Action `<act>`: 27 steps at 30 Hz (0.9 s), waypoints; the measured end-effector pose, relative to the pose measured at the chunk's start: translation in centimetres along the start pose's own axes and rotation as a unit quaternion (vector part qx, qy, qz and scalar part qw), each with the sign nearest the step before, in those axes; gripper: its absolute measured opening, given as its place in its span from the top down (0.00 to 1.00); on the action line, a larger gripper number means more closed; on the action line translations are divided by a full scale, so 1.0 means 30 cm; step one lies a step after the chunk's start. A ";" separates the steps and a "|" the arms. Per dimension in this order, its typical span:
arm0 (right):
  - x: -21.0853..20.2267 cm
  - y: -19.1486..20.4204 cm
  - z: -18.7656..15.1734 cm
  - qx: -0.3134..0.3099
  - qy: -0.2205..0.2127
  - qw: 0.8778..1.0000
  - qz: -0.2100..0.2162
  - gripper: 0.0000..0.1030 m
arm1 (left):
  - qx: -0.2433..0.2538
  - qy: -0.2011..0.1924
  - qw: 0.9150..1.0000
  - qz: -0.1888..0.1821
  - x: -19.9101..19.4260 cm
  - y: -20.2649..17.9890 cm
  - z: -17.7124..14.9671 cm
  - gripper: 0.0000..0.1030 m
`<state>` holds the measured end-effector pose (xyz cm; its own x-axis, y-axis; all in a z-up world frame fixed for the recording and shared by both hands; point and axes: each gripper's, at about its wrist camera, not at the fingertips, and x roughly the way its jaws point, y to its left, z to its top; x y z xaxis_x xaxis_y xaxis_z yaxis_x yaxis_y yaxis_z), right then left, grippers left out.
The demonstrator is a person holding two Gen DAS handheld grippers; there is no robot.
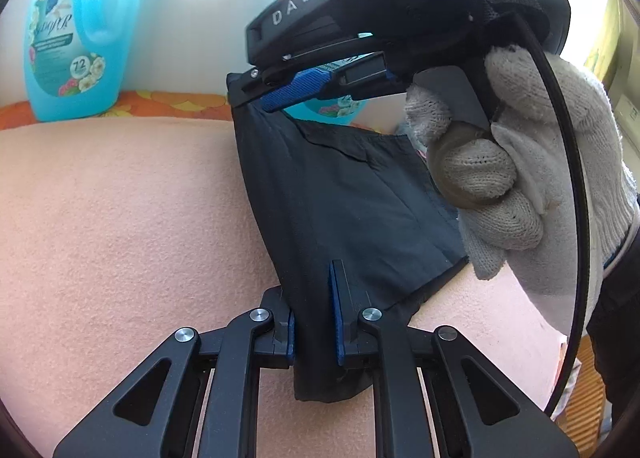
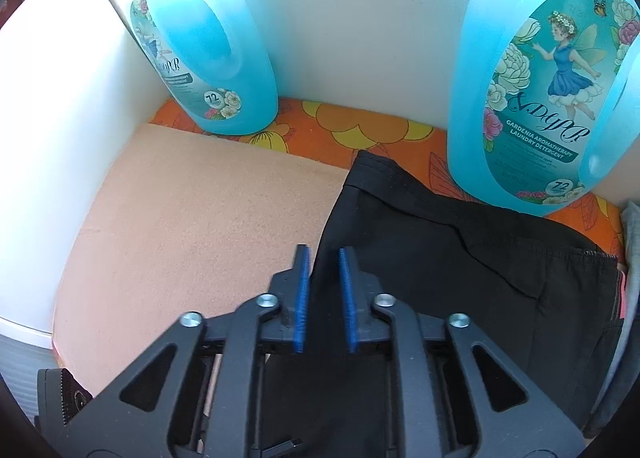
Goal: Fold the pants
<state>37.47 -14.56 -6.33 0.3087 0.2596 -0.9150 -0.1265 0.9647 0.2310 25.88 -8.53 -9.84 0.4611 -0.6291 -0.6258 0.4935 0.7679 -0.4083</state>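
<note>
Black pants (image 1: 340,198) hang stretched above a pink blanket (image 1: 120,218). My left gripper (image 1: 314,322) has its blue-padded fingers closed on one edge of the cloth. The right gripper (image 1: 280,98), held by a white-gloved hand (image 1: 520,162), pinches the far top edge of the pants. In the right wrist view the pants (image 2: 460,258) spread to the right, and the right gripper (image 2: 326,298) holds their near edge between its blue pads (image 2: 302,298).
Two blue detergent bottles (image 2: 208,58) (image 2: 552,98) stand at the back on an orange flowered cloth (image 2: 360,130). White walls (image 2: 60,98) close in the left and back. The pink blanket (image 2: 200,218) covers the surface.
</note>
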 end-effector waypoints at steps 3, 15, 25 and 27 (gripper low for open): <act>0.009 0.033 -0.010 -0.025 0.042 0.999 -0.022 0.64 | 0.005 -0.004 1.000 0.002 -0.012 -0.014 -0.006 0.88; 0.034 0.061 -0.040 -0.017 0.014 0.999 -0.028 0.94 | 0.012 -0.027 1.000 -0.002 -0.076 -0.006 -0.018 0.91; -0.030 0.218 -0.010 -0.002 -0.035 0.996 0.078 0.99 | 0.012 -0.061 0.998 0.004 -0.250 0.032 -0.069 0.92; -0.043 0.255 -0.006 -0.015 -0.036 0.995 0.091 0.99 | 0.018 -0.060 0.998 0.008 -0.281 0.026 -0.073 0.92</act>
<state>35.95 -7.52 -3.43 0.3448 0.4339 -0.8324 -0.2140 0.8998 0.3803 20.76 -2.38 -6.34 0.5525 -0.6290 -0.5470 0.5111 0.7740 -0.3737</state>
